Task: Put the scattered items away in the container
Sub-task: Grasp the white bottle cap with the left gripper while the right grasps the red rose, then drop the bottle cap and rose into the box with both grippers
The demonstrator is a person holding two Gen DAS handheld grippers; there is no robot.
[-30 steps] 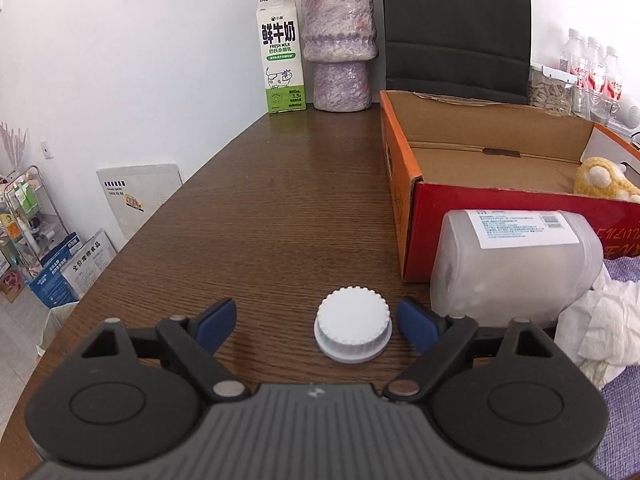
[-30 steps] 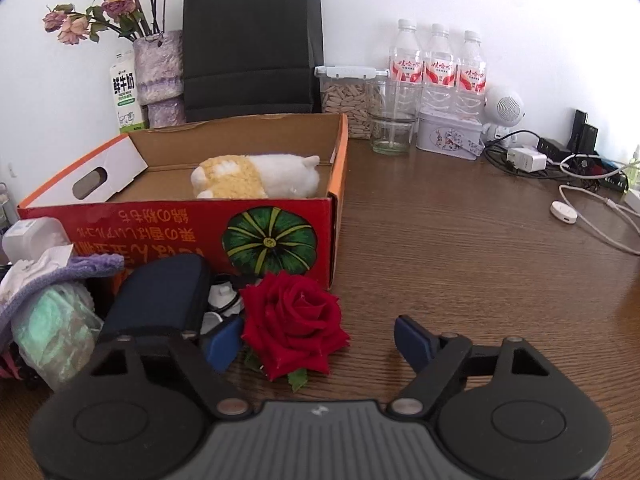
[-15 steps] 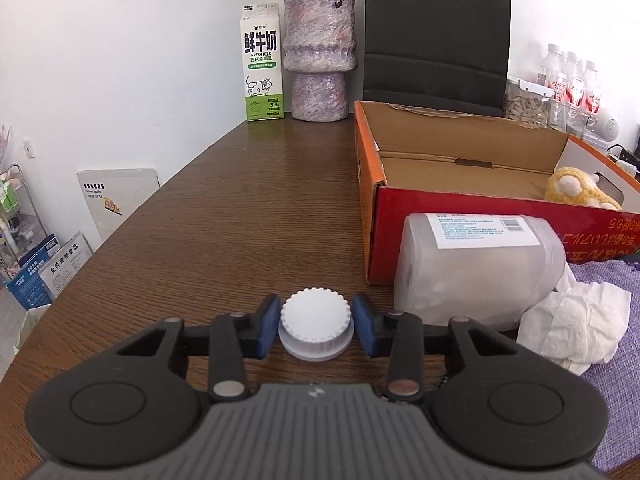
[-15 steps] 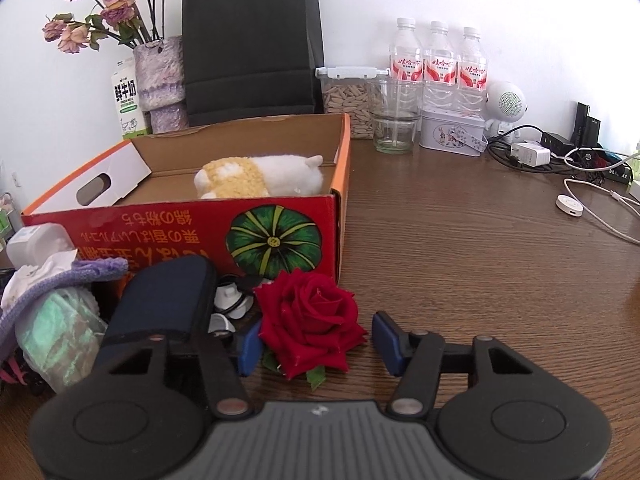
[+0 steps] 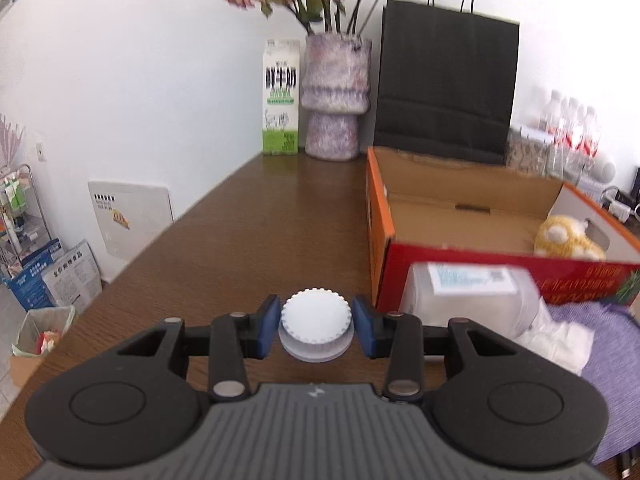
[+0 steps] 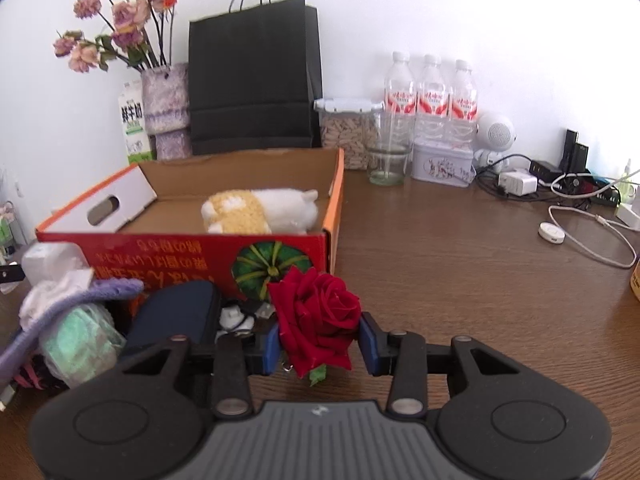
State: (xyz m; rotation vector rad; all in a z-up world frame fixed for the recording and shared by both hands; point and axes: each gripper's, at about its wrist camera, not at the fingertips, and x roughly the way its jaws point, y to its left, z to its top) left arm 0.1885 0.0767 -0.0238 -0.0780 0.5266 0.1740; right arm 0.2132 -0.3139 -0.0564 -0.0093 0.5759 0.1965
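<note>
Between the left gripper's point(image 5: 316, 326) closed blue pads sits one white ribbed cap point(image 5: 316, 322), near the open cardboard box point(image 5: 378, 216). Right gripper point(image 6: 320, 342), jaws just closing, pinches one red rose point(image 6: 318, 316). One plush toy point(image 6: 260, 210) lies inside; three water bottles point(image 6: 430, 96) stand far right.

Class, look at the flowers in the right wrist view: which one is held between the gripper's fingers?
The red rose, clamped in the right gripper. The faded pink and purple flowers stand in the vase at the back, untouched.
</note>
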